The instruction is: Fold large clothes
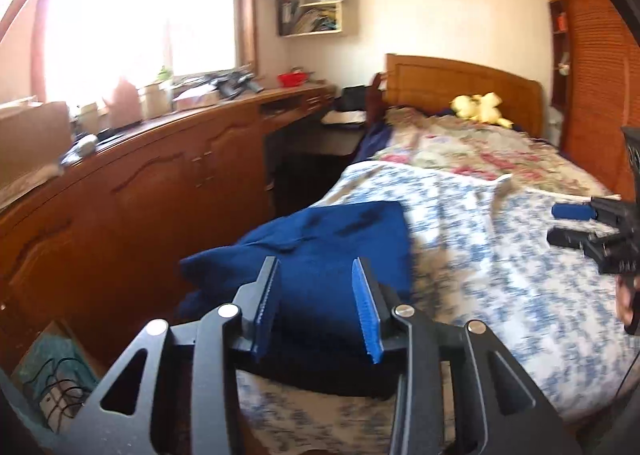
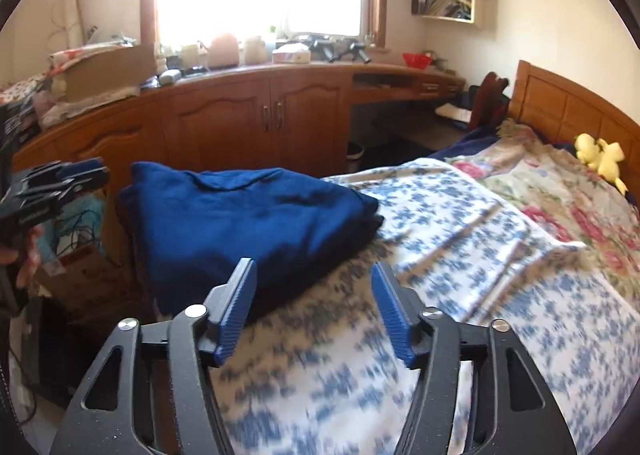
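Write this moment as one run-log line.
left gripper: open, empty | right gripper: open, empty | blue garment: folded, on bed edge

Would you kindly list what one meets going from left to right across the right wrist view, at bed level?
Left tongs → folded blue garment → blue-flowered bedspread → pink floral quilt → yellow plush toy.

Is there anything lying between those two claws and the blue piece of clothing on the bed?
Nothing visible. The left claw hangs open right over the folded blue garment, with only air between. The right claw, also open, faces it across bare flowered bedspread. The yellow plush toy sits far off by the headboard.
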